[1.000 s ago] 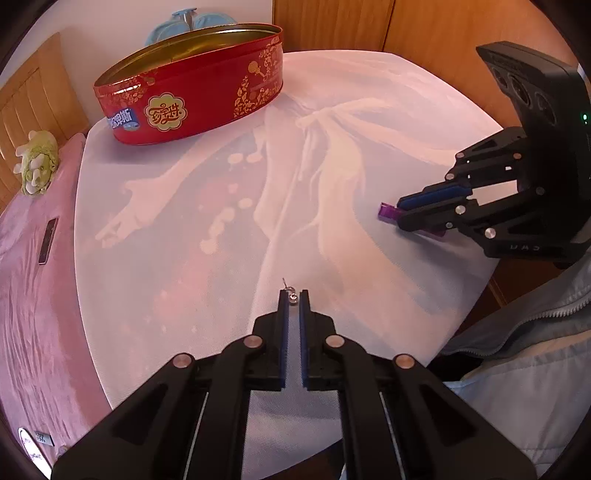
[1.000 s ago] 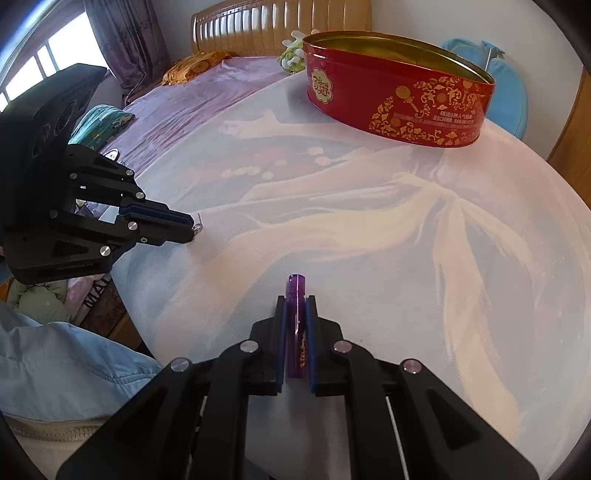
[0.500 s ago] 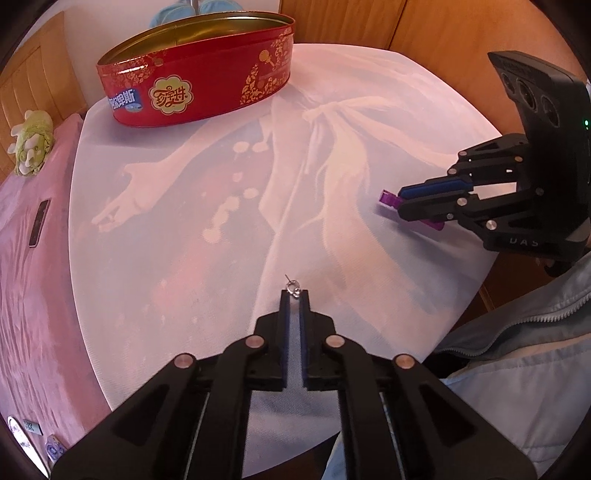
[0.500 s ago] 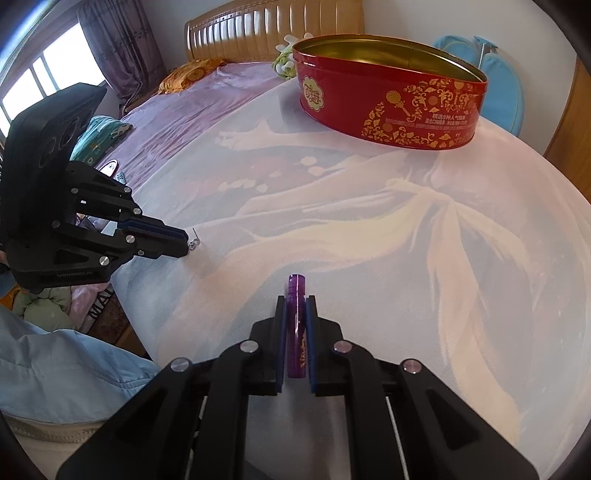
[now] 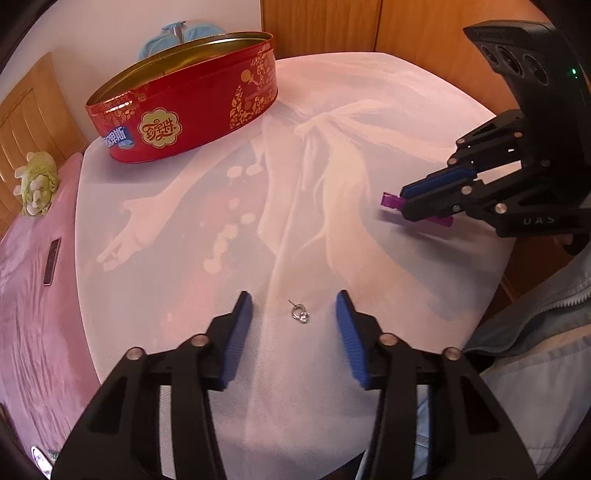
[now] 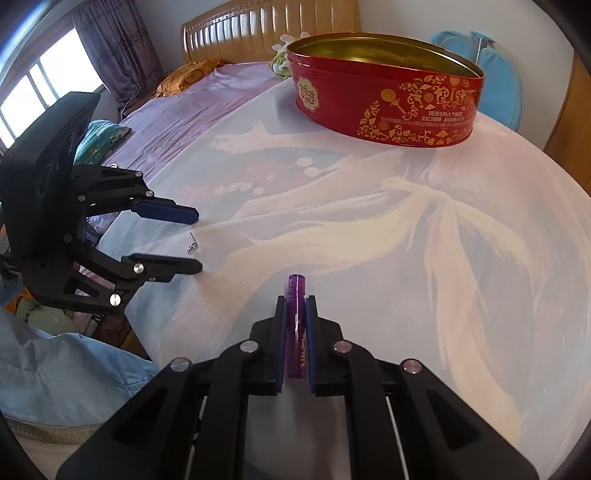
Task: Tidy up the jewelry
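Note:
A small silver earring (image 5: pixel 300 314) lies on the printed tablecloth between the wide-open fingers of my left gripper (image 5: pixel 294 301); it also shows in the right wrist view (image 6: pixel 192 244), with the left gripper (image 6: pixel 197 242) around it. My right gripper (image 6: pixel 296 301) is shut on a purple hair clip (image 6: pixel 296 325) and holds it just above the cloth; it also shows in the left wrist view (image 5: pixel 404 197) with the clip (image 5: pixel 392 201). An open red and gold tin (image 5: pixel 184 99) stands at the far side of the table, seen too in the right wrist view (image 6: pixel 384 85).
The round table has a pale printed cloth (image 5: pixel 332 155). A bed with a purple cover (image 6: pixel 192 107) lies beyond the table's left edge. A phone (image 5: pixel 51 261) and a soft toy (image 5: pixel 37 184) lie on it. Wooden cabinets (image 5: pixel 388 26) stand behind.
My left gripper has opened and let go of the earring, which now lies on the cloth between its fingers. The right gripper still holds the purple clip.

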